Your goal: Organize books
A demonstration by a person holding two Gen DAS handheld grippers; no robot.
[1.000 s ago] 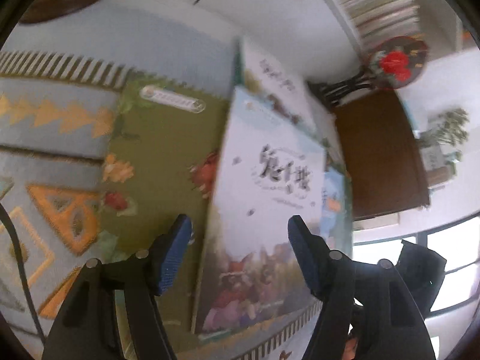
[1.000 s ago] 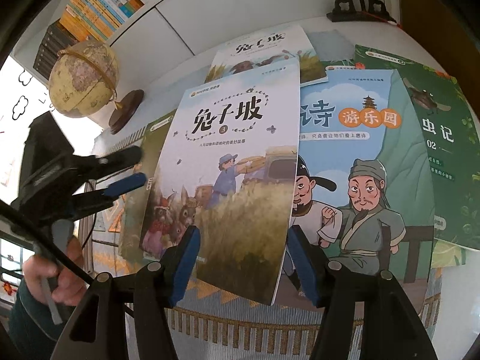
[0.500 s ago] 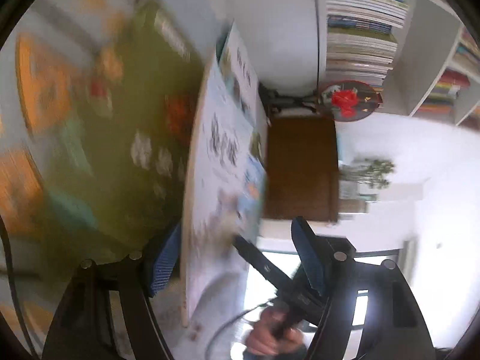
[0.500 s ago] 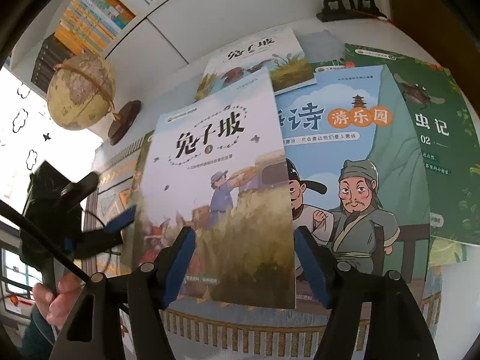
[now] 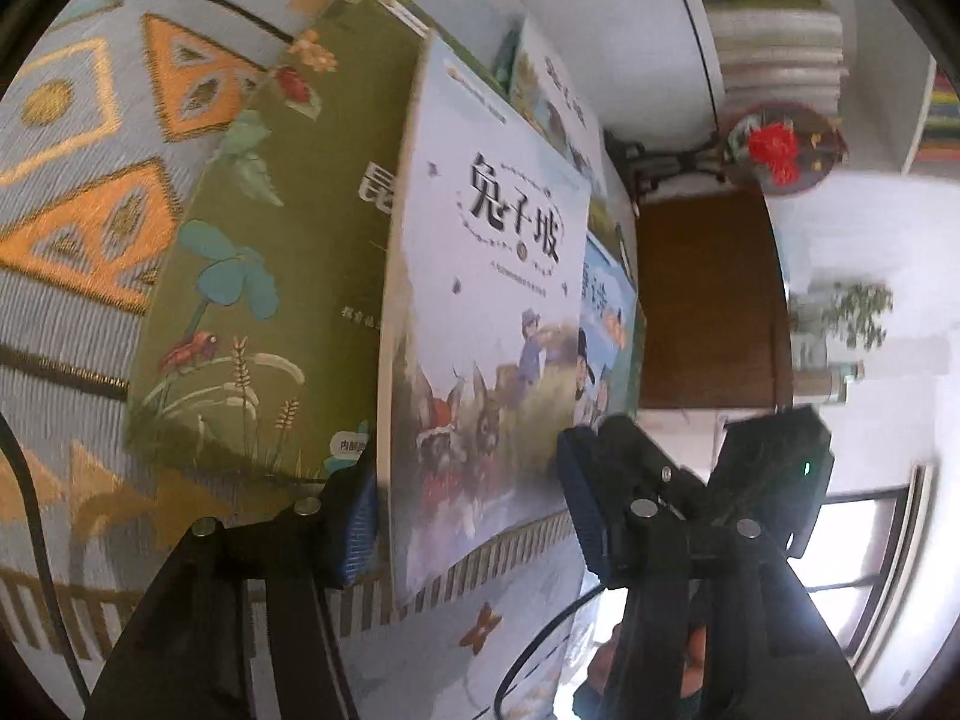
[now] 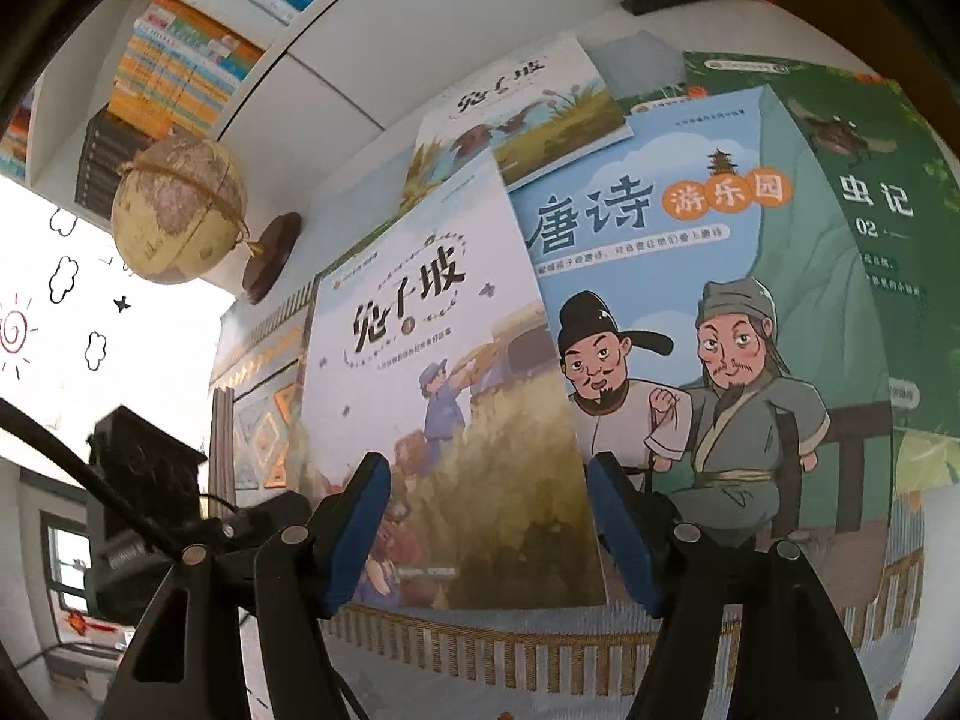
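A pale rabbit-cover book stands raised on edge between both grippers. My left gripper is open, its jaws either side of the book's lower corner. My right gripper is open, its blue pads spaced around the book's bottom edge. An olive-green insect book lies flat to the left. A blue Tang-poetry book lies to the right. A dark green insect book lies partly under it. A second rabbit-cover book lies behind.
The books lie on a patterned blue and orange cloth on a white table. A globe stands at the back left. Bookshelves line the wall. A red-flowered round fan on a stand and a brown panel are beyond.
The left gripper has swung in from the side and now straddles the raised book's lower corner. The right gripper has moved slightly closer; the book has tilted more upright.
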